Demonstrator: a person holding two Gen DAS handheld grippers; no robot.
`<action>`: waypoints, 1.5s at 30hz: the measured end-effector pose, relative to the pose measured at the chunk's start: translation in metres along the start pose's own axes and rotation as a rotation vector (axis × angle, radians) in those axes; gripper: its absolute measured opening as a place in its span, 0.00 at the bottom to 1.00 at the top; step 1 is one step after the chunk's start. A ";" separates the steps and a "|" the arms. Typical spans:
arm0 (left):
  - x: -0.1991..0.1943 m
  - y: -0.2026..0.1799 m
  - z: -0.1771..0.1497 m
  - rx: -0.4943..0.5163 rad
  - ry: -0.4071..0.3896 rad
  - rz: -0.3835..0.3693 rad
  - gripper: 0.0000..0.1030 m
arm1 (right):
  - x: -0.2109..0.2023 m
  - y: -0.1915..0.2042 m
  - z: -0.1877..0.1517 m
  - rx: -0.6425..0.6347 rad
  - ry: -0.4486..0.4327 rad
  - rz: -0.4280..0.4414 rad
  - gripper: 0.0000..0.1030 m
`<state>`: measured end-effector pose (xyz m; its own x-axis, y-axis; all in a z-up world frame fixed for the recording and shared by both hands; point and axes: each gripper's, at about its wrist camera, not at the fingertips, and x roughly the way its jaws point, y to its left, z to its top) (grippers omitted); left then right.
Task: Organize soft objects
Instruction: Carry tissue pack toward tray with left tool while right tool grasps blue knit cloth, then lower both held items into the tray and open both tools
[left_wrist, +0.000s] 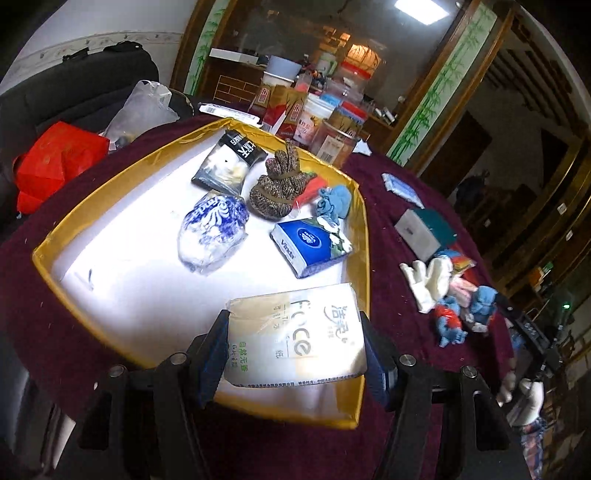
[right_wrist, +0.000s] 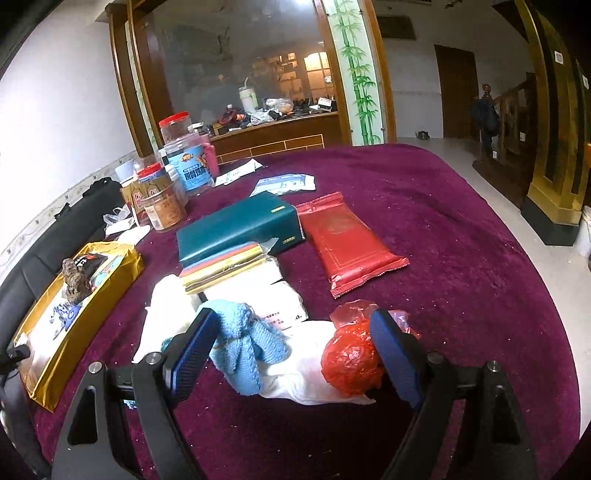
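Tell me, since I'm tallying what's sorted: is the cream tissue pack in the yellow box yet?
Not yet released: the cream tissue pack sits between the left gripper's fingers over the yellow box.

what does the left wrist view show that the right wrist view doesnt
Only the left wrist view: the left gripper clamping a cream tissue pack over the tray's near end, and a black snack packet lying inside.

Only the right wrist view: the right gripper open around a blue knit cloth and a red plastic bundle, plus a red flat pack.

Both: the yellow-walled tray, the brown knit glove bundle, the maroon tablecloth.
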<state>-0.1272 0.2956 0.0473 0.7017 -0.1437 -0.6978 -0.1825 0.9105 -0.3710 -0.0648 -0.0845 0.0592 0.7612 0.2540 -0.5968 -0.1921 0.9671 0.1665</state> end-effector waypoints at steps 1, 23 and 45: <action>0.006 -0.003 0.004 0.017 0.004 0.020 0.66 | 0.000 0.000 0.000 0.000 0.000 0.000 0.81; 0.029 -0.012 0.007 0.046 0.037 0.052 0.66 | 0.016 0.031 -0.009 -0.150 0.037 0.015 0.48; 0.014 0.069 0.048 0.005 0.056 0.277 0.66 | -0.020 0.190 -0.001 -0.277 0.139 0.386 0.33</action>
<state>-0.0969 0.3752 0.0419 0.5861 0.0898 -0.8052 -0.3586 0.9199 -0.1585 -0.1167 0.0947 0.1021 0.5158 0.5751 -0.6350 -0.6155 0.7643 0.1922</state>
